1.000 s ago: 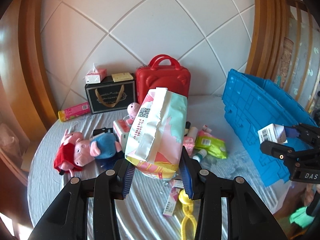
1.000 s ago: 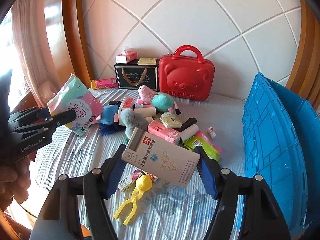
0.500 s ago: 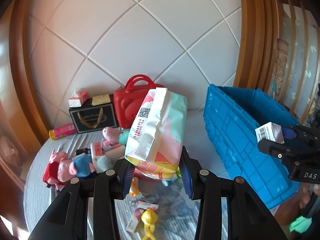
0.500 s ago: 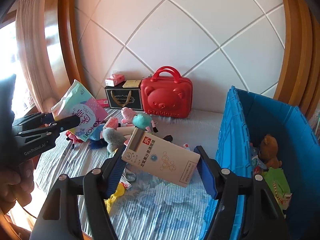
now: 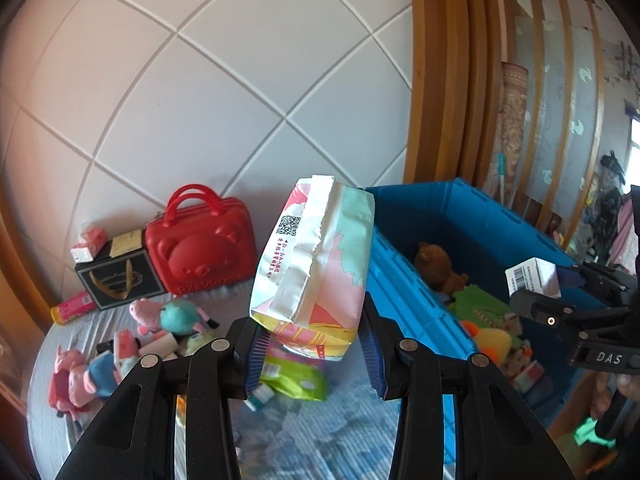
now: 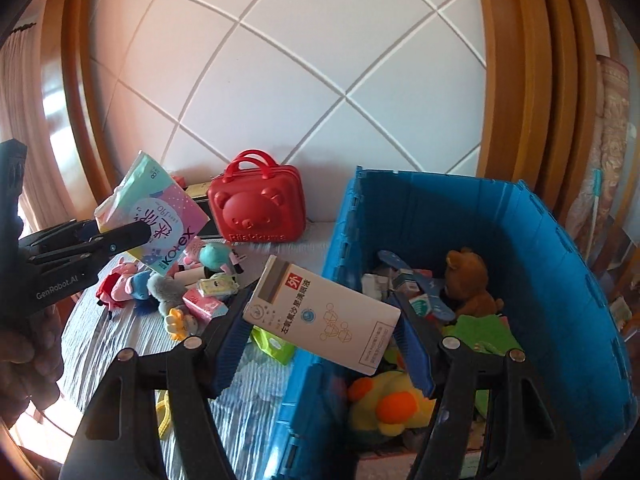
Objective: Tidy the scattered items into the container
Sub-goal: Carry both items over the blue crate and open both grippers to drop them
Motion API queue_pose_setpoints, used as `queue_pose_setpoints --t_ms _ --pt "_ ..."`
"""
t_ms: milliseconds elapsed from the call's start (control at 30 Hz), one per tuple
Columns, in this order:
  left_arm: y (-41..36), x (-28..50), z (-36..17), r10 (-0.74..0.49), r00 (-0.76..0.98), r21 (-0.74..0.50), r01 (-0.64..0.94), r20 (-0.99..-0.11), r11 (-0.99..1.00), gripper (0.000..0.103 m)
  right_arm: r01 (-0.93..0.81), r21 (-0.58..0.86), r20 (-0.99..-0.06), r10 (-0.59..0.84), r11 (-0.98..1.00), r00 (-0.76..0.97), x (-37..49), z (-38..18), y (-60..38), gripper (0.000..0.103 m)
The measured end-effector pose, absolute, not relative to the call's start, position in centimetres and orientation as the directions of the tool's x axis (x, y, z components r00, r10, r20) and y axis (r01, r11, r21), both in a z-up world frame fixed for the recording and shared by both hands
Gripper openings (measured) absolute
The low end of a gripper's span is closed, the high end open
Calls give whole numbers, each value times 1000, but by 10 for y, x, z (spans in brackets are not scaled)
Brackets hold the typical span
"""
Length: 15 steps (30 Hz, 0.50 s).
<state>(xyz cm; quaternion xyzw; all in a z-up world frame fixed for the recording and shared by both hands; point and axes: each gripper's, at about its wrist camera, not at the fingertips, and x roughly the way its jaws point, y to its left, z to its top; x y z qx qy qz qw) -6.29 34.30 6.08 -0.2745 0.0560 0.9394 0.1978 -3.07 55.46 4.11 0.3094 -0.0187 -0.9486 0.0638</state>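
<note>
My left gripper [image 5: 314, 340] is shut on a pastel pink-and-mint pad pack [image 5: 316, 256], held upright in the air just left of the blue crate [image 5: 472, 216]. In the right wrist view the same pack [image 6: 160, 212] hangs over the table's clutter. My right gripper [image 6: 322, 340] is shut on a white medicine box [image 6: 324, 312], tilted over the near left wall of the crate [image 6: 560, 248]. A brown teddy bear [image 6: 468, 280], a yellow duck plush [image 6: 388, 404] and green cloth lie inside. Pig plushes [image 6: 124, 284] and a green packet [image 5: 296, 376] lie on the table.
A red bear suitcase [image 6: 256, 208] and a black gift box [image 5: 116, 284] stand against the quilted wall. Small boxes and a yellow plastic toy [image 6: 164, 416] litter the striped tablecloth [image 6: 120, 344]. Wooden frames flank the wall. A hand [image 6: 24, 364] holds the left gripper's handle.
Both grippers have swung to the right and risen a little, still carrying the pack and the box. The crate's inside has come into view, and the box now hangs over its wall.
</note>
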Motion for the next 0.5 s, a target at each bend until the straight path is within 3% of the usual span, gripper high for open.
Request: queue_pose_setpoints --t_ms 500 --pt "466 -68 68 494 -677 -3 -588 -546 -809 40 -139 105 -597 49 -985 -800 -5 25 667 67"
